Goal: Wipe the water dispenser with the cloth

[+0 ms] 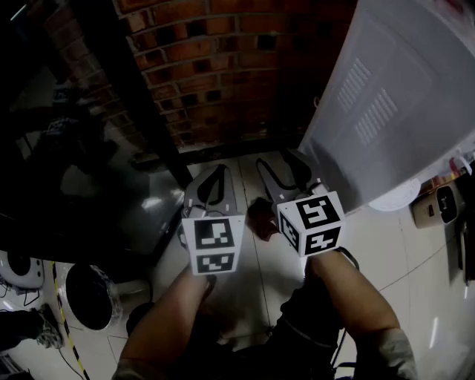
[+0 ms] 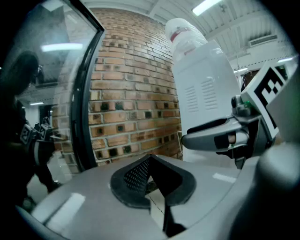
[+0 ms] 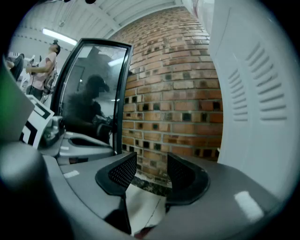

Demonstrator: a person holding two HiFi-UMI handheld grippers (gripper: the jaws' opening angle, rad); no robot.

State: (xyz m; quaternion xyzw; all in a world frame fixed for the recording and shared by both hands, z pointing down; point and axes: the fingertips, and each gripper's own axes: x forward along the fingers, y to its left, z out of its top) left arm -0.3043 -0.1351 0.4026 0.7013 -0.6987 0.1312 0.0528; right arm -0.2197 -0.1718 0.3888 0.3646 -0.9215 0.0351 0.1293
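Close by, the left gripper (image 2: 149, 158) has its jaws pressed together on nothing, and the right gripper (image 3: 151, 160) has its jaws wide apart with nothing between them. Both hang over the pale tiled floor (image 1: 256, 271). A bit farther, on the right, stands the big white water dispenser (image 1: 393, 111), beside the brick wall (image 1: 223, 67) at the back.

Workplace interior: brick wall (image 1: 215, 67), glass door (image 3: 89, 84), tiled floor (image 1: 386, 252), strip lights (image 2: 206, 5).
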